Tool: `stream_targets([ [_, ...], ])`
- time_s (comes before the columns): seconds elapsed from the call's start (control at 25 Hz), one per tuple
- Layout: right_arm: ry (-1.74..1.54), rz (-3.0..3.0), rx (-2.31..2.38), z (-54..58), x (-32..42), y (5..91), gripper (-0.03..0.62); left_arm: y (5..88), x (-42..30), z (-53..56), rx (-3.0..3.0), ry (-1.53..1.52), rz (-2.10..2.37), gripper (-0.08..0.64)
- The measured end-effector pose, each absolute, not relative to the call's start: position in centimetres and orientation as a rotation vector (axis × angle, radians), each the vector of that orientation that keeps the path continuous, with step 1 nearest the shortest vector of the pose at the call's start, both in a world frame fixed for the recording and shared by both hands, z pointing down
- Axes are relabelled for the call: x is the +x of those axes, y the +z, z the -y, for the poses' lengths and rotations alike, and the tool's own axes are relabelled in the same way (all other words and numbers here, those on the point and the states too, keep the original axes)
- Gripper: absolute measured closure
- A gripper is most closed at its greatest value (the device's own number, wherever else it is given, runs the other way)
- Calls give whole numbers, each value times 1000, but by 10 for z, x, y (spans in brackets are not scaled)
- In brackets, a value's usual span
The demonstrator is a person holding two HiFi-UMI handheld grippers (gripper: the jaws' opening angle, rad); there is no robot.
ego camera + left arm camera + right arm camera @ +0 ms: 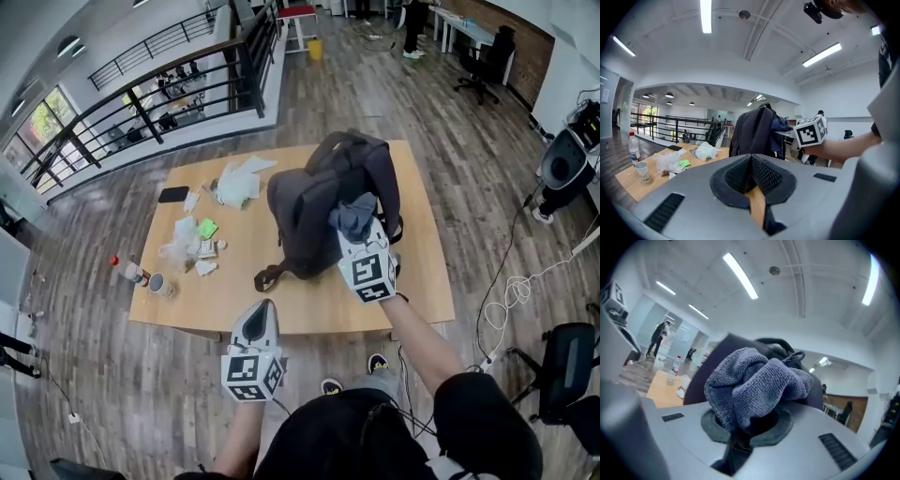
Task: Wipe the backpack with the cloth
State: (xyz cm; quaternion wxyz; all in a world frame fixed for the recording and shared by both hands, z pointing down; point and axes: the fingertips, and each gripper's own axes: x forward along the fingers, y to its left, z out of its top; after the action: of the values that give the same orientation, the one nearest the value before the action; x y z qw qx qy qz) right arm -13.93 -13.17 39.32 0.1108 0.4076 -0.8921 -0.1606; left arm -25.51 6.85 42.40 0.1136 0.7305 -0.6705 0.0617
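The backpack [319,211] stands upright near the middle of the table [412,291] with nothing bracing it. A firm stroke could tip it or slide it toward 9 o'clock, into the litter [192,246] and the cup [159,283] there. The likely cause is pushing with one tool only. The left gripper [265,307] hangs off the table's near edge at 7 o'clock from the backpack, well apart from it.

A second risk is the cloth [354,217]. It is a loose wad pinched at one part, so dragging it over the top handle [790,355] or a strap could snag it and pull it out of the grip. Being bunched, it would also wipe only a narrow track.

The right gripper [362,234] is at the backpack's 3 o'clock, near its top. Its jaws are closed on the grey cloth, which bulges out in front of them. The wad lies against the backpack or just short of it, and I cannot tell which.

The left gripper's jaws are pressed together with nothing between them and touch nothing.
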Motion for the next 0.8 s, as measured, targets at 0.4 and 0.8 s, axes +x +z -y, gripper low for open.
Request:
stream_targets([
  [0.4,-466,2701,1310,159,-98,296,541,418,-260,-71,2121,137,2000,543],
  [0.8,-322,2723,1222,225,-45,314,541,396,-198,4,2183,28,1954,543],
])
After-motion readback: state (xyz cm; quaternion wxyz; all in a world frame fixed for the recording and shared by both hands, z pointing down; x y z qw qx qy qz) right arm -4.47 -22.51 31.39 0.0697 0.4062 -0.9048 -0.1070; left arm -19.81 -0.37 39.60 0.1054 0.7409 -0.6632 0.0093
